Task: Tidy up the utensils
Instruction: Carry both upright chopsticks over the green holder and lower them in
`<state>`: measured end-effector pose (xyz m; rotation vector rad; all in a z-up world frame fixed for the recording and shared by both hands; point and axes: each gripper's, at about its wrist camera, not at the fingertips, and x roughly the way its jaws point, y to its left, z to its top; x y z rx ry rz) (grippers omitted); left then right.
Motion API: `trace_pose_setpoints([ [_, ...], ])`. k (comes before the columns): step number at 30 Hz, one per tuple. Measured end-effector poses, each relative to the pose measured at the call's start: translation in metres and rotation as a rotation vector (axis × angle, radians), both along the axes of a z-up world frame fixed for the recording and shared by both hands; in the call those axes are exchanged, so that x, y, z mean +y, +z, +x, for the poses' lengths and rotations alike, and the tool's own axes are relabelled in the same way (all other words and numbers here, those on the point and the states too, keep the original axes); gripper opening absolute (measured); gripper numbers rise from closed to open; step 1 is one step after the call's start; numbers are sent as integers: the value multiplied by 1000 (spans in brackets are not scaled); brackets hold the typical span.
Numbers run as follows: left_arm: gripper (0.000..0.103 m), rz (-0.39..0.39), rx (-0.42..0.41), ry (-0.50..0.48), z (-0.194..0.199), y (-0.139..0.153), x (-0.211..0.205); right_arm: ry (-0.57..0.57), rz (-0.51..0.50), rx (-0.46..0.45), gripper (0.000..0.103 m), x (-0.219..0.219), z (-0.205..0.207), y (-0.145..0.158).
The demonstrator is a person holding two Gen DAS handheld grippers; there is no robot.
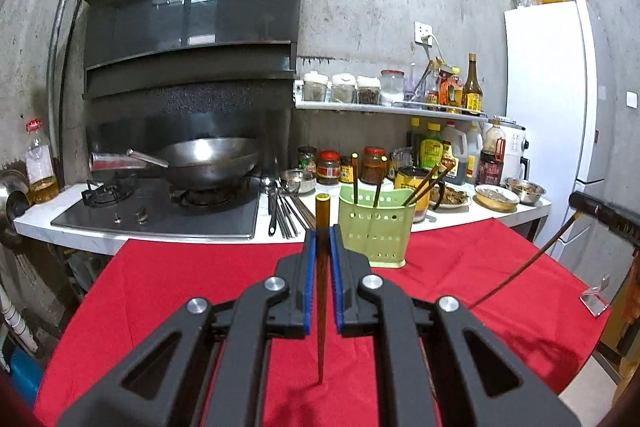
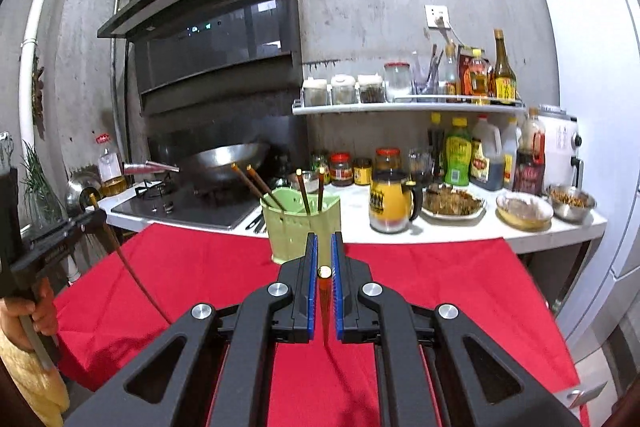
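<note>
While both hand-held grippers hang above the red cloth (image 1: 168,279), each one has a single brown chopstick clamped between its blue pads. The left hand-held gripper (image 1: 323,239) is closed on its chopstick (image 1: 322,291), which stands nearly upright: the blunt golden end pokes up above the fingertips and the thin tip points down toward the cloth. The right hand-held gripper (image 2: 324,247) is likewise closed on a chopstick (image 2: 325,291), gripped near its gold-capped top, with the tapered end hanging down over the cloth.

In the right wrist view, the left hand-held gripper shows at the far left edge, held by a hand (image 2: 24,311), its chopstick slanting down toward the cloth. In the left wrist view, the right hand-held gripper shows at the far right edge, its chopstick also slanting down.

A green holder (image 1: 374,231) with holes in its wall stands at the far edge of the cloth, just beyond both grippers. Four chopsticks (image 2: 306,197) lean inside it already.

Behind the cloth runs a white surface (image 1: 460,217). More utensils (image 1: 286,211) lie flat on it between the stove (image 1: 160,211) and the holder. A wok (image 1: 208,161) sits on the stove. A yellow mug (image 2: 390,203), jars, bottles and bowls of food crowd the right part of the surface.
</note>
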<state>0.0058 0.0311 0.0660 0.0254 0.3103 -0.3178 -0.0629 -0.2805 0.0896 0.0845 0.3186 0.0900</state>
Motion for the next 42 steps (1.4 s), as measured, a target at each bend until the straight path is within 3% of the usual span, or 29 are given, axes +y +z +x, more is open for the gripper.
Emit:
trace_pose_setpoints([
  [11, 7, 5, 7, 2, 0, -5, 4, 14, -25, -5, 7, 7, 15, 8],
  [20, 7, 77, 208, -35, 23, -49, -9, 40, -8, 237, 7, 10, 53, -59],
  [26, 7, 109, 264, -30, 22, -62, -7, 32, -16, 275, 6, 10, 52, -67],
  [35, 6, 62, 233, -27, 21, -54, 0, 19, -38, 251, 6, 9, 51, -61],
  [42, 6, -17, 135, -67, 52, -14, -13, -27, -52, 162, 6, -3, 83, -34],
])
